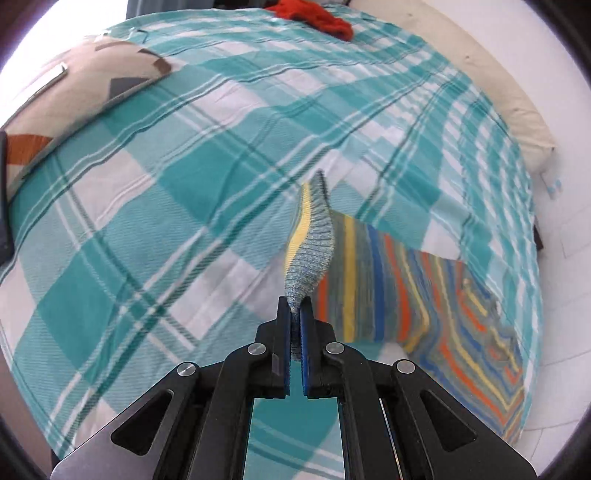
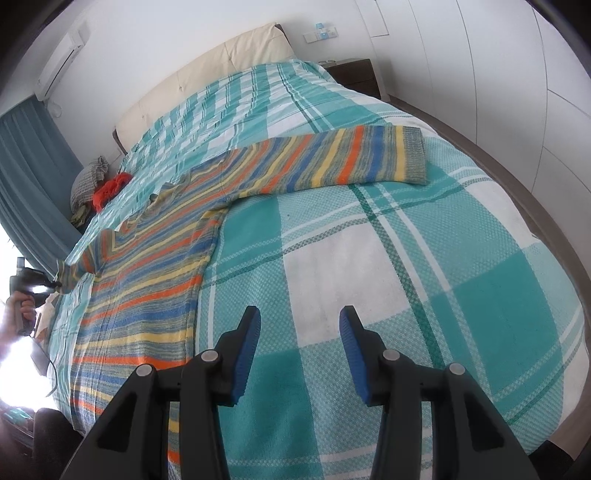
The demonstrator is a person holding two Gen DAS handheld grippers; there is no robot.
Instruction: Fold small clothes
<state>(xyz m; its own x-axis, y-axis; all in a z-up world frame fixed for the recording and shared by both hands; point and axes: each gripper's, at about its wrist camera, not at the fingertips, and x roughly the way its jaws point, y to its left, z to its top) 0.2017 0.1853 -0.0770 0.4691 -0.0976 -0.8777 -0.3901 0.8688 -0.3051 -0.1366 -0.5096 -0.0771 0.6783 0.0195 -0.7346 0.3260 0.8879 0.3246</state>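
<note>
A striped knit sweater (image 2: 147,280) in orange, yellow, blue and grey lies spread on the teal plaid bedspread (image 2: 369,258). Its right sleeve (image 2: 332,158) stretches flat across the bed, ending in a ribbed cuff (image 2: 413,155). My left gripper (image 1: 294,314) is shut on the other sleeve's ribbed cuff (image 1: 310,243) and holds it lifted above the bed; the sweater body (image 1: 424,295) lies to its right. In the right wrist view the left gripper (image 2: 55,284) shows at the far left, held by a hand. My right gripper (image 2: 300,314) is open and empty, just right of the sweater's side edge.
A red garment (image 1: 317,14) lies at the far end of the bed, also in the right wrist view (image 2: 110,188), beside a heap of clothes (image 2: 88,181). A patterned pillow (image 1: 74,88) is at the left. A beige headboard (image 2: 207,70), nightstand (image 2: 354,74) and teal curtain (image 2: 29,166) surround the bed.
</note>
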